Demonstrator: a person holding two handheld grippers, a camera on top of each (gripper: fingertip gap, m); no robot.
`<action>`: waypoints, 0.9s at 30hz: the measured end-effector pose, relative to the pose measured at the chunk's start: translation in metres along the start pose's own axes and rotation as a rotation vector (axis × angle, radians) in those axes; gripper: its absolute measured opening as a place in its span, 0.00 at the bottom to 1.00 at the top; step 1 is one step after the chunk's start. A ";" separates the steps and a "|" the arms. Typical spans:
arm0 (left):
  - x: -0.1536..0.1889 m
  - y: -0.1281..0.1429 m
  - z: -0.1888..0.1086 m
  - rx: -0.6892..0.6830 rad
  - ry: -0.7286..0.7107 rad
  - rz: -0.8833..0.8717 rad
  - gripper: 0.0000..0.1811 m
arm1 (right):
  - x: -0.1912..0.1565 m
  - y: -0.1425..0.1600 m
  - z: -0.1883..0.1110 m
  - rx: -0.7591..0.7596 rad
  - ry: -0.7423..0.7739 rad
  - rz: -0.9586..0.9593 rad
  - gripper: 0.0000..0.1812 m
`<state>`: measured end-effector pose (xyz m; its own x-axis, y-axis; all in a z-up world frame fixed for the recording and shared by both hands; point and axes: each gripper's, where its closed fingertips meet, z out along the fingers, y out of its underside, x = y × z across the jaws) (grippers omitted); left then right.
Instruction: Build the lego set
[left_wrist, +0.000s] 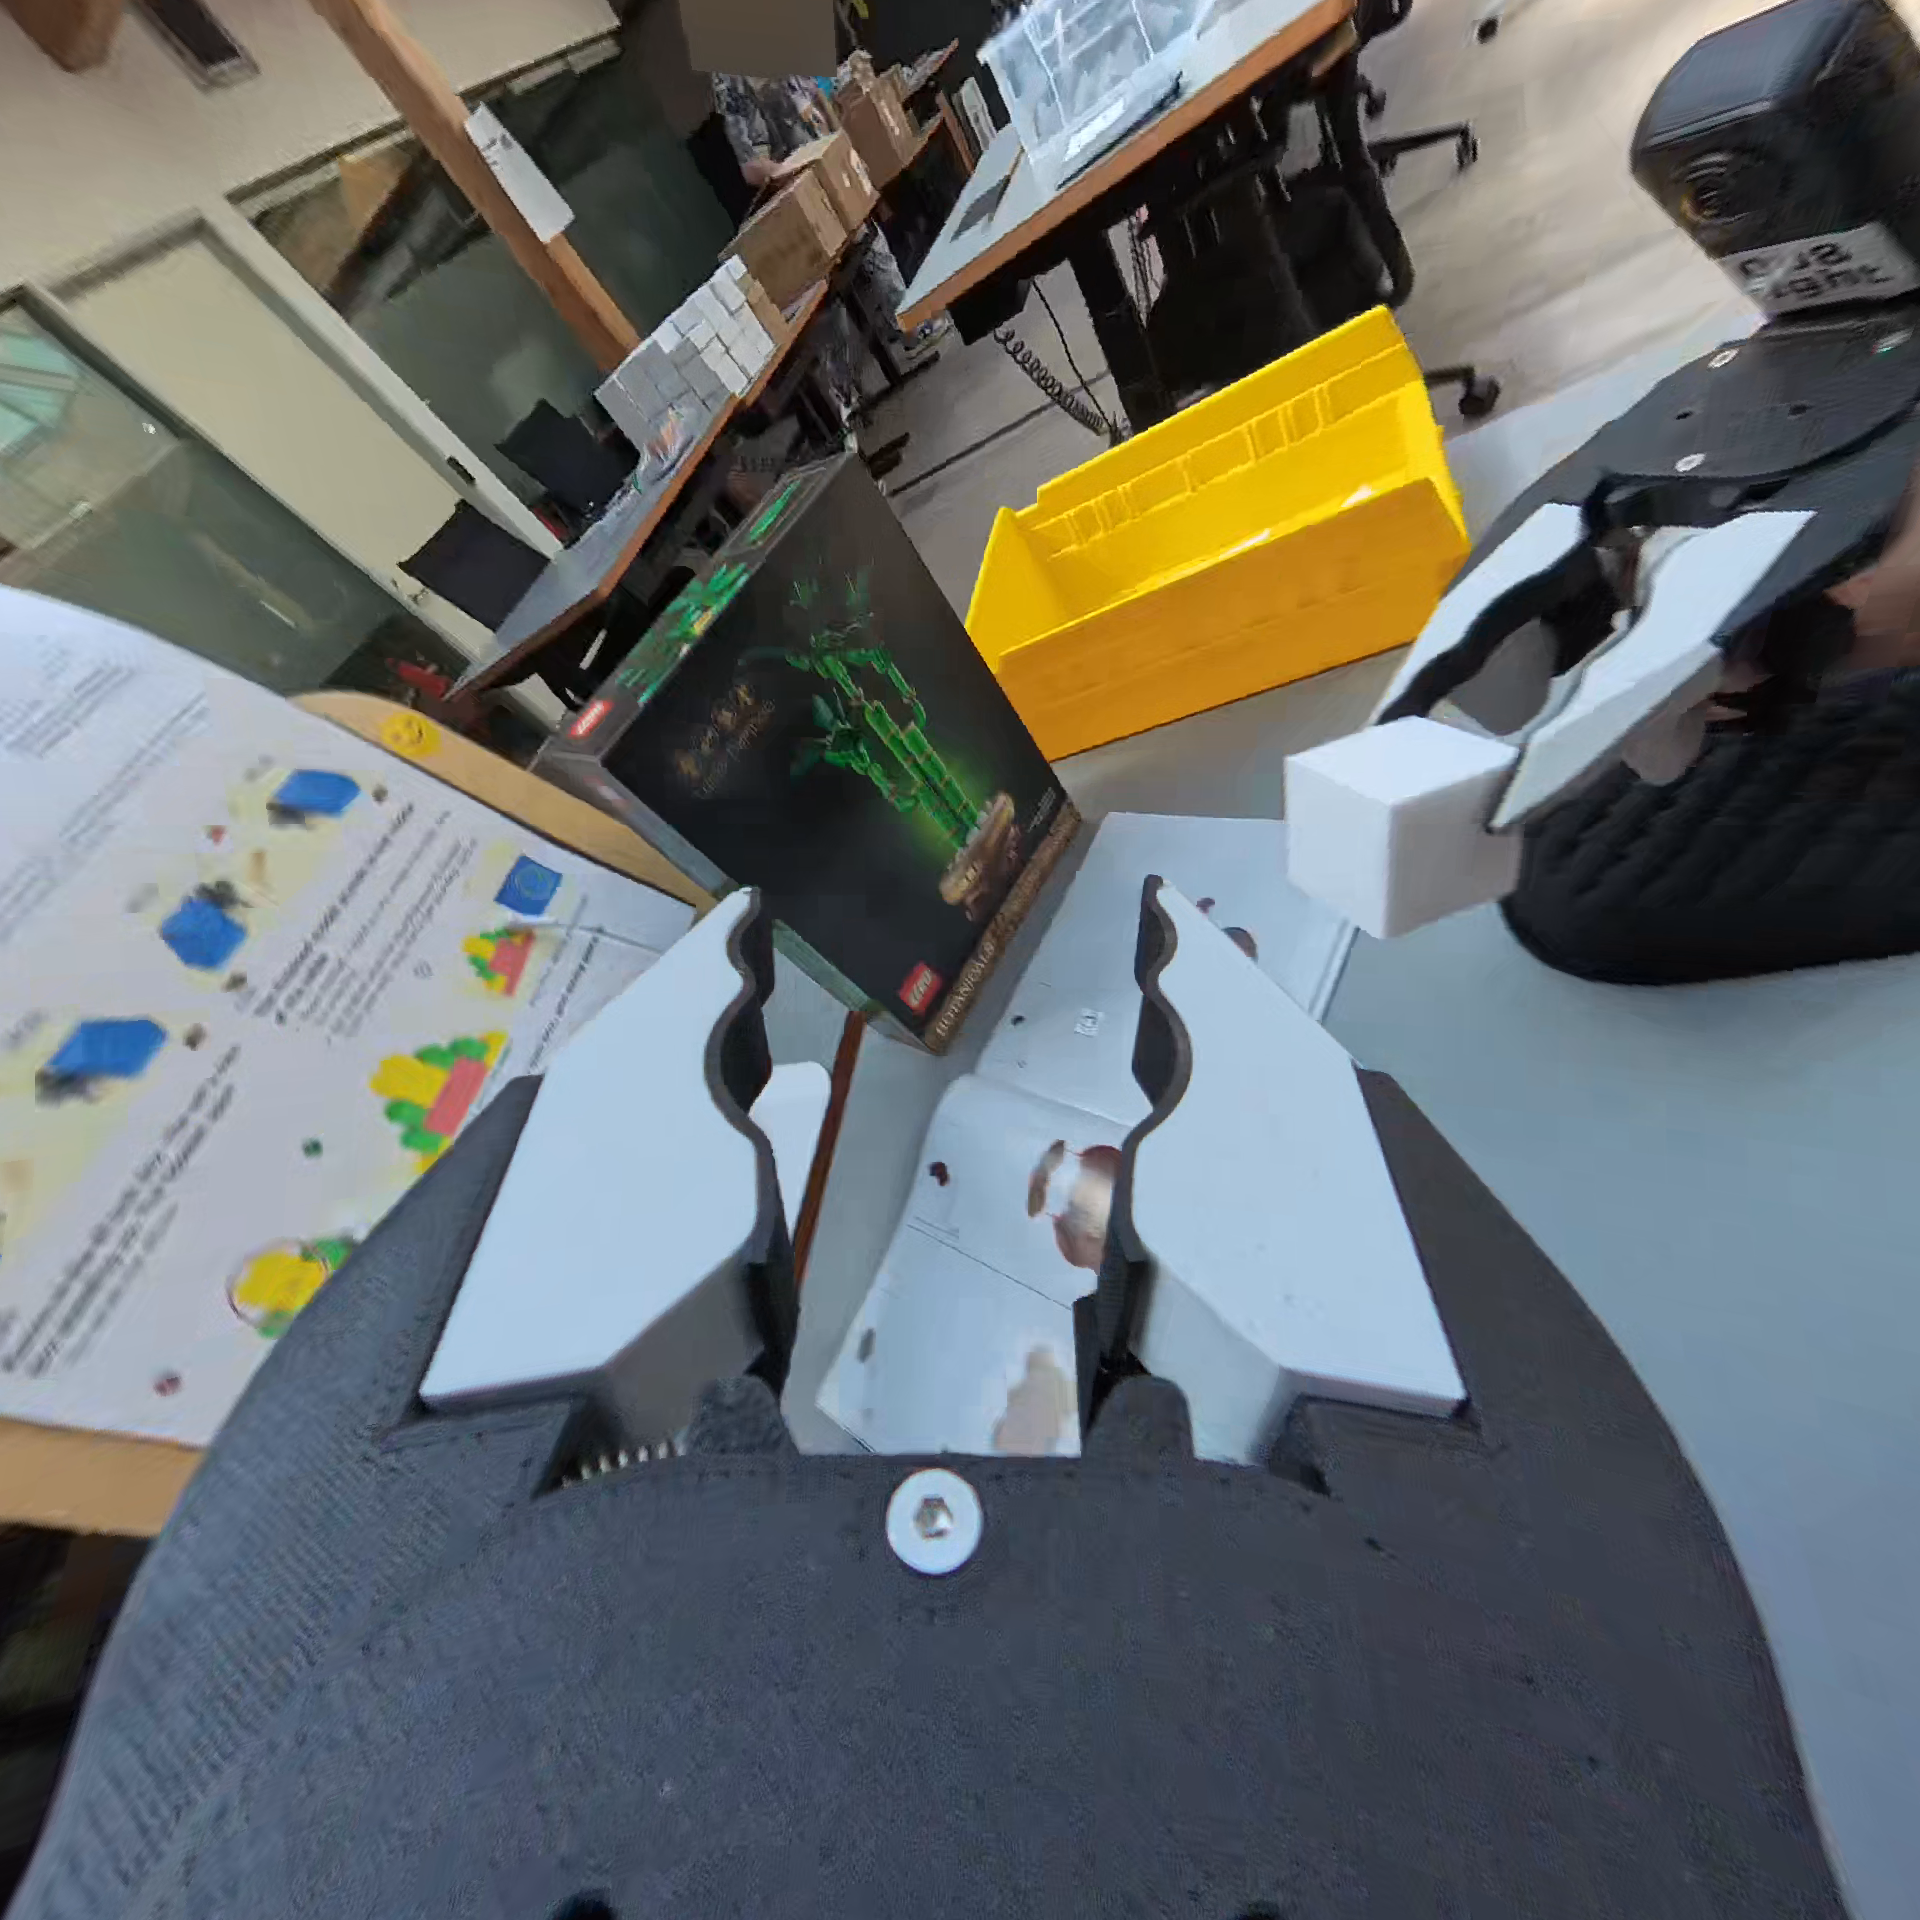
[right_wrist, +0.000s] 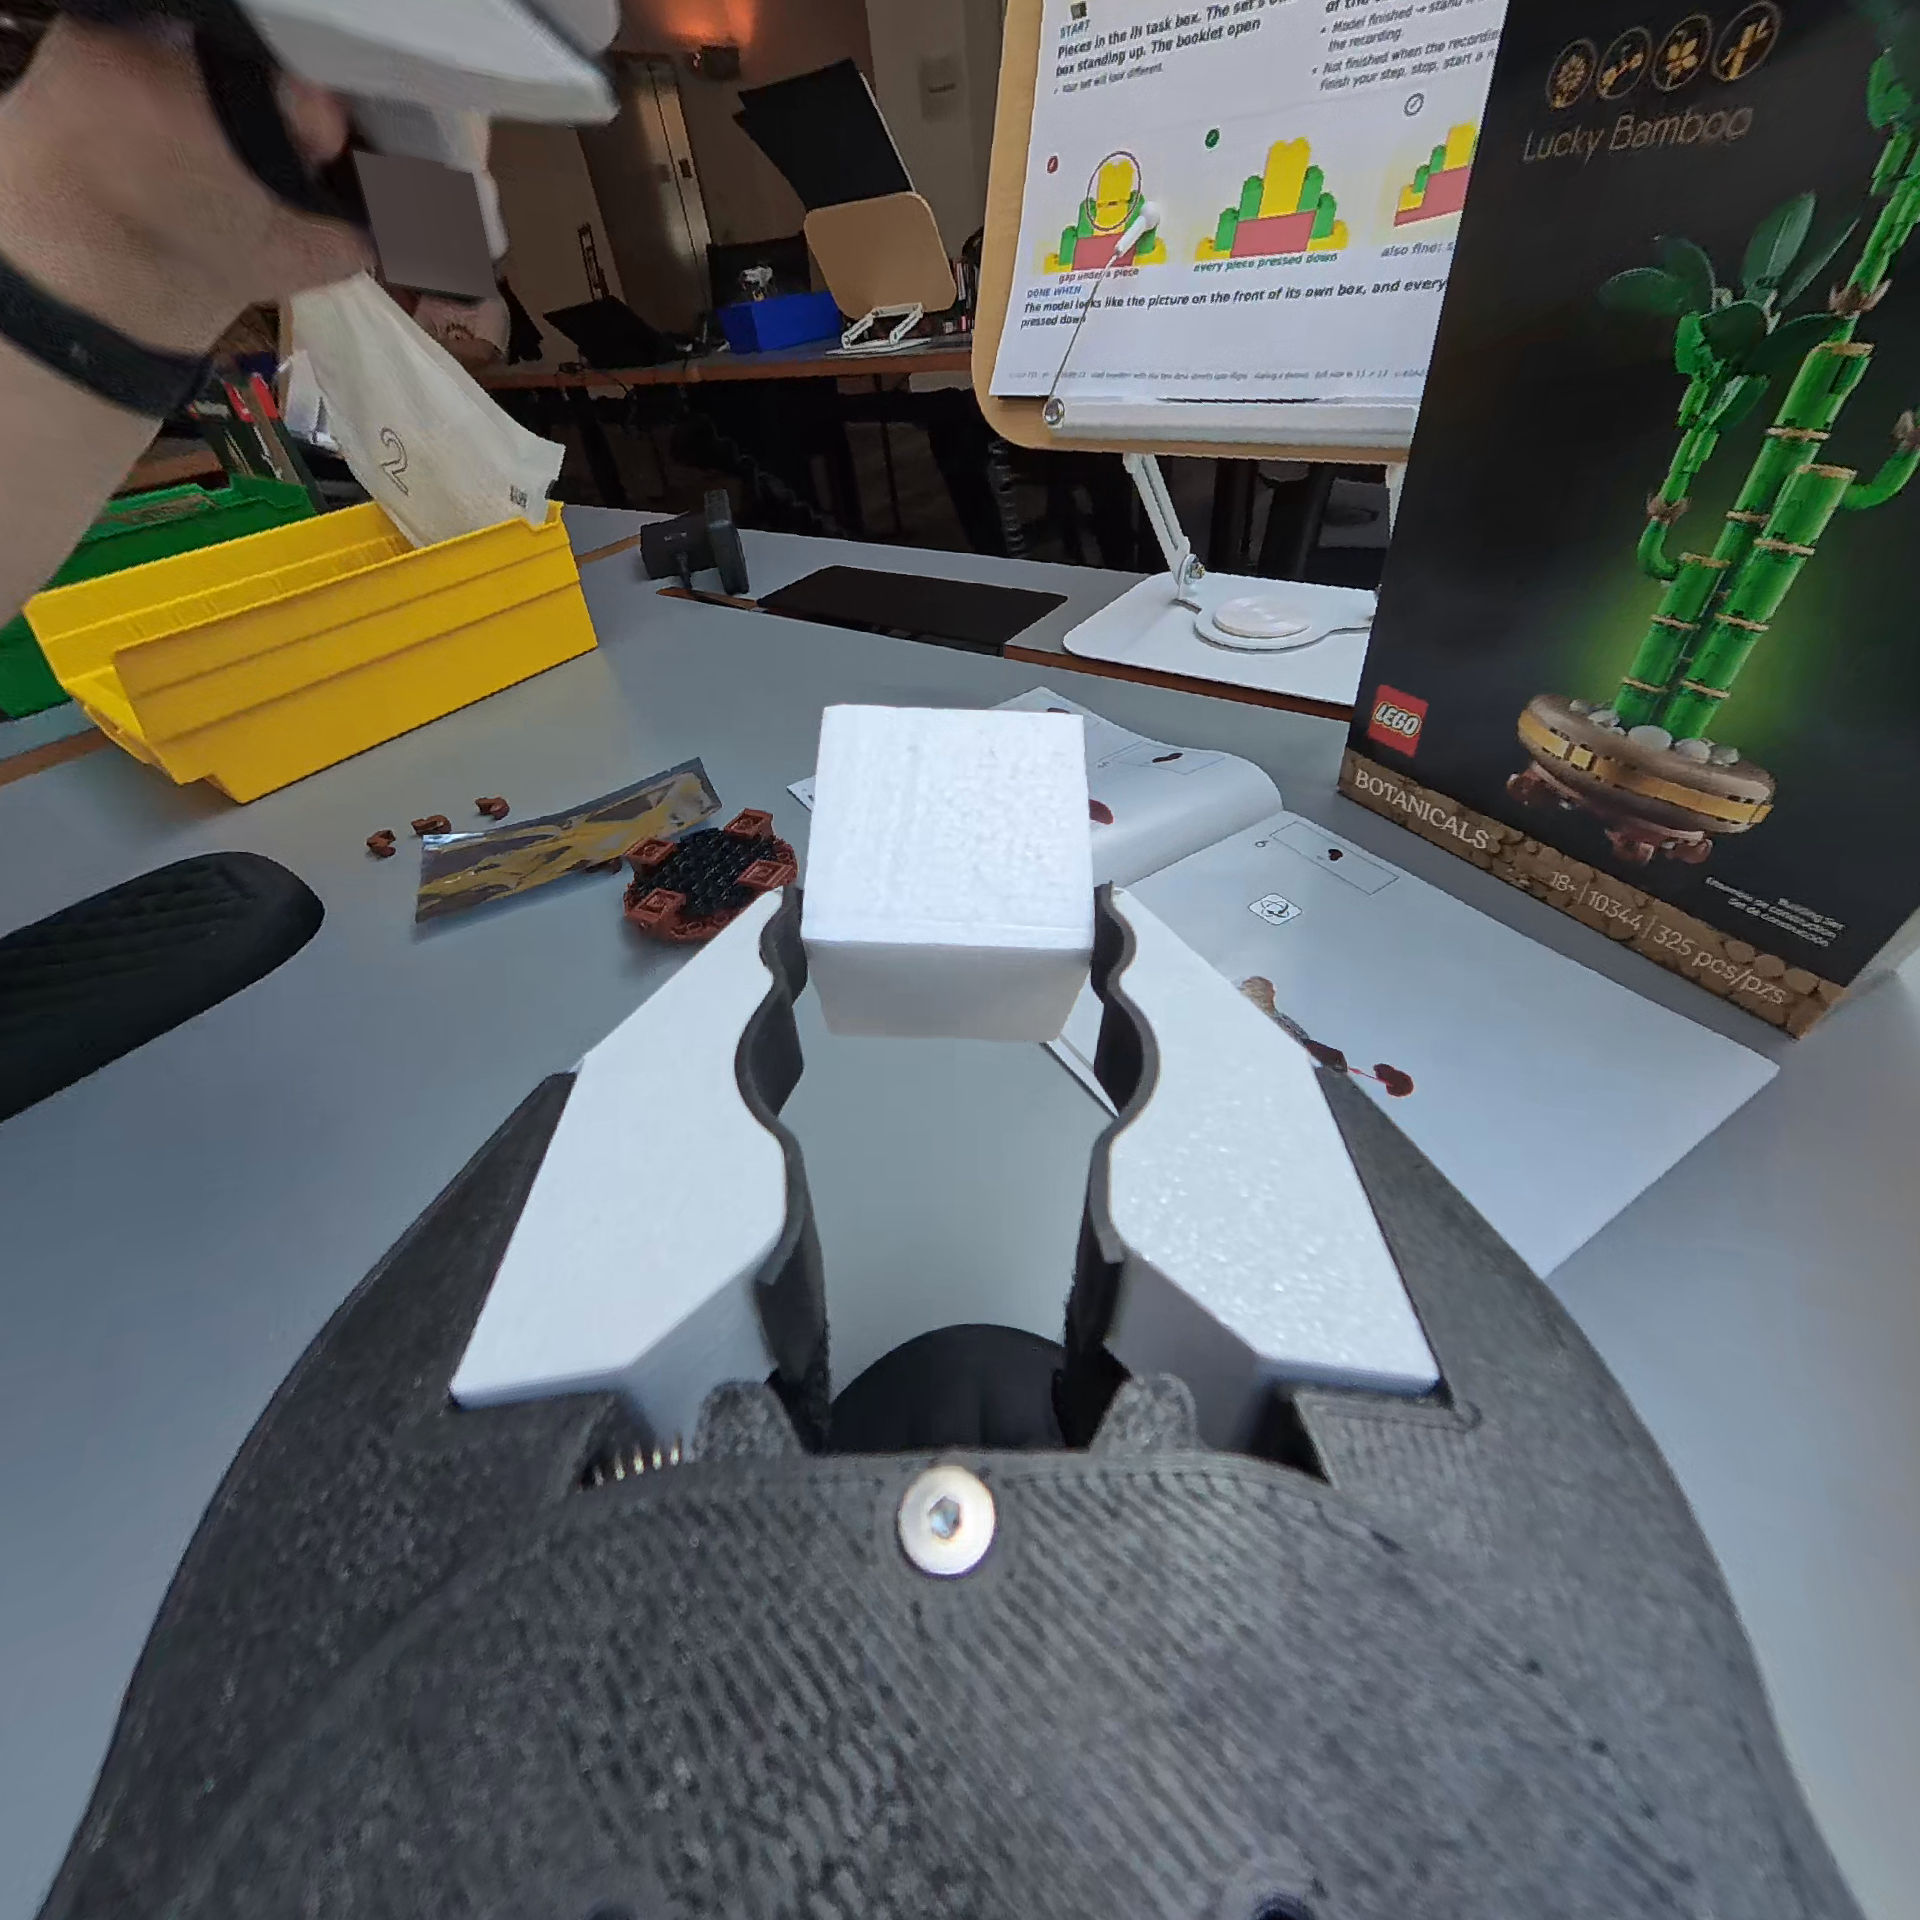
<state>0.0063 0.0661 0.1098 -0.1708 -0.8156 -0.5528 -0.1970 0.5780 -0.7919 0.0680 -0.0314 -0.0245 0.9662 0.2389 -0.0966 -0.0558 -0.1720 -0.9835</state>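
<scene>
white block pinched over the table

the right gripper (right_wrist: 948, 935) pinches a white foam block (right_wrist: 951, 862) between its fingertips, held above the grey table (right_wrist: 312, 1091). the left gripper (left_wrist: 951, 925) is spread with nothing between its fingers, over the open instruction booklet (left_wrist: 997, 1247). beyond the block lie a round brown-and-black lego base (right_wrist: 712, 873), a torn foil bag (right_wrist: 561, 836) and small brown pieces (right_wrist: 431, 826). the lego box (right_wrist: 1662, 520) stands at the booklet's far edge; a yellow bin (right_wrist: 312, 655) sits toward the table's far left side.
</scene>
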 end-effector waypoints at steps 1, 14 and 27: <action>-0.016 -0.013 0.028 -0.038 0.027 0.053 0.40 | 0.000 0.004 -0.001 -0.017 0.004 -0.021 0.30; -0.111 -0.006 0.246 -0.624 0.415 0.278 0.54 | 0.008 0.039 -0.042 -0.139 -0.027 -0.045 0.30; -0.117 0.049 0.244 -0.826 0.514 0.296 0.41 | 0.023 0.037 -0.060 -0.139 -0.041 -0.059 0.30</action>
<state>0.2519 0.1838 0.0721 -0.6768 -0.6392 -0.3653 -0.6517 0.7510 -0.1065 0.1030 -0.0901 -0.0537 0.9556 0.2908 -0.0480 0.0390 -0.2860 -0.9574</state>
